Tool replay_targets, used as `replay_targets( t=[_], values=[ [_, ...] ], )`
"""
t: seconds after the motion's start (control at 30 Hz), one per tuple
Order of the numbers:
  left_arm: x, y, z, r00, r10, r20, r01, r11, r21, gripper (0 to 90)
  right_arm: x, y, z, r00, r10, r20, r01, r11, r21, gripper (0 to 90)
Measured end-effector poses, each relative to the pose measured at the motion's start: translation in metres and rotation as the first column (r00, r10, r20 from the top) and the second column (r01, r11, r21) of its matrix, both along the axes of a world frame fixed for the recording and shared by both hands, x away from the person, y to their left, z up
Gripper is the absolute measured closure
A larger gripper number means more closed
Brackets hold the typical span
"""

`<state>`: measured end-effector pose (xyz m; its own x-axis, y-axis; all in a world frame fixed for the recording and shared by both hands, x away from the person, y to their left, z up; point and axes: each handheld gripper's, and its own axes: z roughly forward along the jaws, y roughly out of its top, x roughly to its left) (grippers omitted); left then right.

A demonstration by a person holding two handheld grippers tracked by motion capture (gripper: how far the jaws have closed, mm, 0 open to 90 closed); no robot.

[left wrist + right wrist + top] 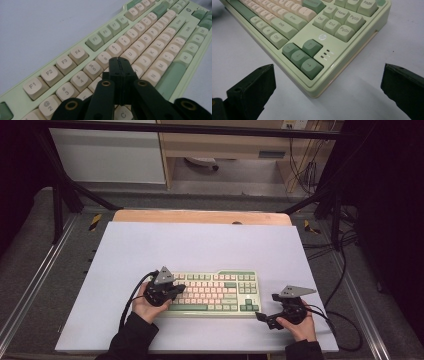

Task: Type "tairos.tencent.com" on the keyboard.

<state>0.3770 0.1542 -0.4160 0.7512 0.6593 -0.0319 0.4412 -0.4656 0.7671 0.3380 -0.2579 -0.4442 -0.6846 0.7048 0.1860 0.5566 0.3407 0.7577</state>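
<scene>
The left tool (119, 59) has its jaws pressed together into a single narrow tip, probably so it can press one key at a time, and it hovers over the letter rows of the keyboard (215, 292) lying on the white counter (200, 245). The right tool (328, 82) waits with jaws spread wide and empty (just off the keyboard's arrow-key corner).

The green-and-cream mechanical keyboard (215, 292) lies on the white-topped table (200, 245) toward its near edge, with the left gripper (181, 289) over the keyboard's left end, fingers (119, 67) above the letter keys, and the right gripper (267, 309) just off its near right corner.
</scene>
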Motion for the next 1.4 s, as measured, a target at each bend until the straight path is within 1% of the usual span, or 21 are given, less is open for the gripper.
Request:
replay_targets(
  t=[0.23, 0.5, 0.93, 1.4],
  values=[
    [-0.004, 0.009, 0.006, 1.0000, 0.001, 0.003, -0.001, 0.9999, -0.011, 89.8, 0.000, 0.000, 0.000, 1.0000, -0.001, -0.002, 0.001, 1.000, 0.001, 0.3],
    [-0.007, 0.019, 0.007, 1.0000, 0.007, 0.003, -0.007, 1.0000, -0.005, 89.7, 0.000, 0.000, 0.000, 1.0000, 0.001, -0.002, -0.001, 1.000, -0.001, 0.2],
    [-0.014, 0.038, 0.003, 0.9997, 0.023, -0.007, -0.023, 0.9997, 0.001, 89.7, 0.000, 0.001, 0.000, 1.0000, 0.002, -0.004, -0.002, 1.000, -0.002, 0.2],
    [-0.020, 0.058, -0.001, 0.9984, 0.054, -0.012, -0.054, 0.9985, 0.004, 89.7, 0.000, 0.001, 0.000, 1.0000, 0.000, -0.010, 0.000, 1.000, -0.002, 0.2]
  ],
)
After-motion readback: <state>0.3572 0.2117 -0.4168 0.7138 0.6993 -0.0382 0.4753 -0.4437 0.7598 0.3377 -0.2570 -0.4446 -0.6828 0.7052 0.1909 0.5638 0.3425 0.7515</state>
